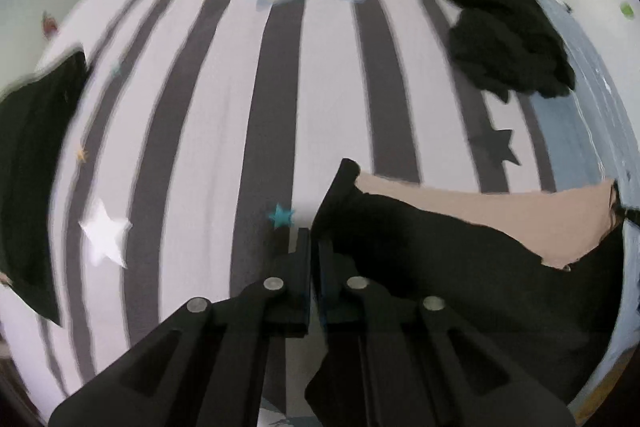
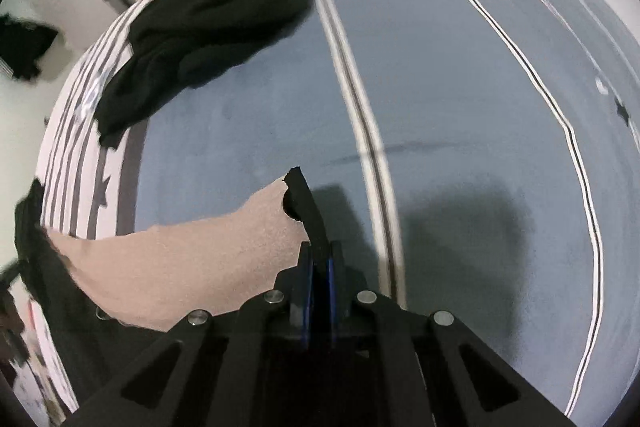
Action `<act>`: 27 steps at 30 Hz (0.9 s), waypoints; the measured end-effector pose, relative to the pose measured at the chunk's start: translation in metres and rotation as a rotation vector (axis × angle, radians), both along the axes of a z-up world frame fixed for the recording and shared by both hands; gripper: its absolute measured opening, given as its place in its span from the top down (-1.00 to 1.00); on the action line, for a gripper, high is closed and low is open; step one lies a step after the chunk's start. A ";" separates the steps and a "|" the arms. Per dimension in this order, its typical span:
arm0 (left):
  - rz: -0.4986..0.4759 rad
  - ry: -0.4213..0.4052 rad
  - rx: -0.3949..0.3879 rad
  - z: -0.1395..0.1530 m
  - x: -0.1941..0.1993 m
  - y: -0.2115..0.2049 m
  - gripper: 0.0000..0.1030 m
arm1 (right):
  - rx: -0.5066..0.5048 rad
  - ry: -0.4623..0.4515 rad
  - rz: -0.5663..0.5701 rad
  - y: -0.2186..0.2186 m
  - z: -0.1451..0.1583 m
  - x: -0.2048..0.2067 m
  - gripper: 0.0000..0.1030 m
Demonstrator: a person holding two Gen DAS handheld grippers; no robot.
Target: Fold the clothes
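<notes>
While both grippers point forward over the bed (image 1: 280, 87), left gripper (image 1: 314, 247), right gripper (image 2: 318, 259), jaws clamping black garment (image 1: 440, 267)

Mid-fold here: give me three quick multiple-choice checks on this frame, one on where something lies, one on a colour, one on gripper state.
1. Where does the crumpled black garment pile lie, seen from the left wrist?
A. far right of the bed
B. near left corner
C. on the floor

2. What colour is the inner face of the held garment?
A. bright green
B. beige-pink
C. white

3. What state is the left gripper in?
A. wide open above the bed
B. shut on the held garment
C. out of view

Key: 1 A, the pile sits up and to the right on the striped bedcover, near the blue section. 2 B, the turned-back fabric shows beige-pink against the black outer side. 3 B, its jaws are closed with a black edge pinched between them; the right gripper grips the other corner likewise.
</notes>
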State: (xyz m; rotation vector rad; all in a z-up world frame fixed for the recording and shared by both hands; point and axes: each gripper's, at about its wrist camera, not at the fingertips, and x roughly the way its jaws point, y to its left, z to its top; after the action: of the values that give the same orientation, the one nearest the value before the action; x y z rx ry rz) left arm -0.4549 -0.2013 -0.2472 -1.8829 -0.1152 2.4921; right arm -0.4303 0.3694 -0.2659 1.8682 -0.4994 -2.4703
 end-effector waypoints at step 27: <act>-0.011 -0.011 0.053 0.004 0.273 0.024 0.38 | 0.032 0.044 0.158 -0.028 0.018 0.268 0.37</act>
State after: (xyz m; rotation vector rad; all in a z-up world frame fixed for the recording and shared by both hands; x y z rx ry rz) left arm -0.1819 -0.1772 -0.2429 -1.8715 -0.1693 2.4468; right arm -0.1620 0.3417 -0.2474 1.7841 -0.3008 -2.4244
